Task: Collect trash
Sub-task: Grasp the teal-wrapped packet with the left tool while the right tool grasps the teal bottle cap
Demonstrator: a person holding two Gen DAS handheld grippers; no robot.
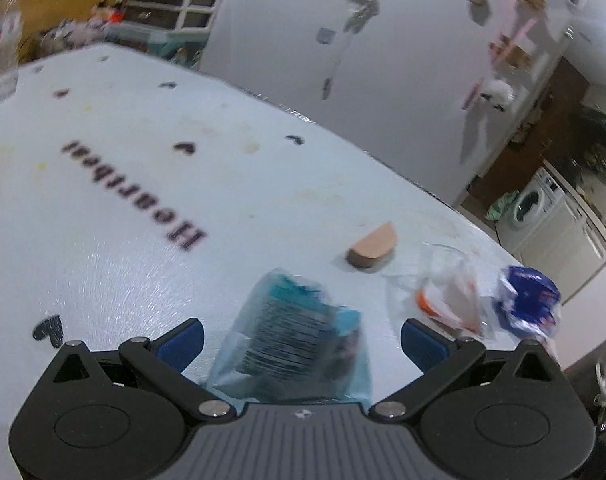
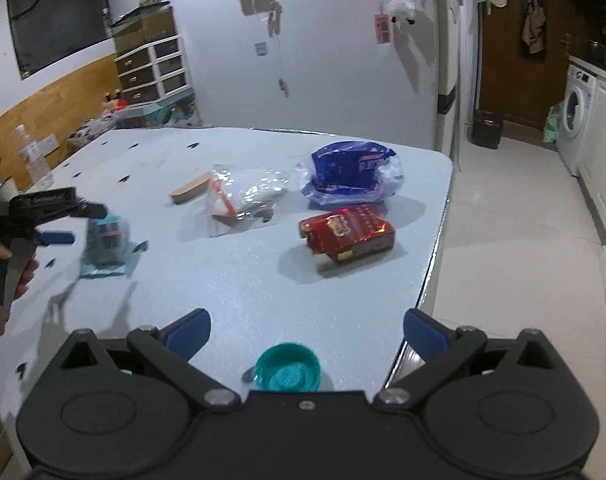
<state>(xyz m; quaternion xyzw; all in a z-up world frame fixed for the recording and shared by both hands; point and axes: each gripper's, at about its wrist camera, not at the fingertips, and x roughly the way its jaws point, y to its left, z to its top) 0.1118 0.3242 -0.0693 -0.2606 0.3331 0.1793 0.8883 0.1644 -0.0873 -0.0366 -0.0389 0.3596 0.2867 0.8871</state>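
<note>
Left wrist view: the left gripper [image 1: 302, 340] has its 2 blue fingers [image 1: 181, 344] spread wide over the pale table [image 1: 143, 208]. A teal packet [image 1: 291, 340] sits between them, blurred; it seems to touch neither finger, though the blur makes that hard to judge. Beyond it lies a wood block [image 1: 373, 247], and to the right a clear bag [image 1: 447, 292] with orange marks, just beside a blue bag [image 1: 529, 296] near the table edge. A plastic bottle [image 1: 1, 40] stands at the far left.

Right wrist view: the right gripper [image 2: 307, 334] is also wide open and holds nothing. A teal cap [image 2: 287, 368] lies on the table [image 2: 243, 292] between its fingers, close to the body, touching neither. Farther off are a red pack [image 2: 347, 234], the blue bag [image 2: 353, 176], the clear bag [image 2: 243, 196] and the wood block [image 2: 191, 191]. At left, a hand [image 2: 7, 268] holds the left gripper [image 2: 83, 220], the teal packet [image 2: 105, 246] beside its tips.
</note>
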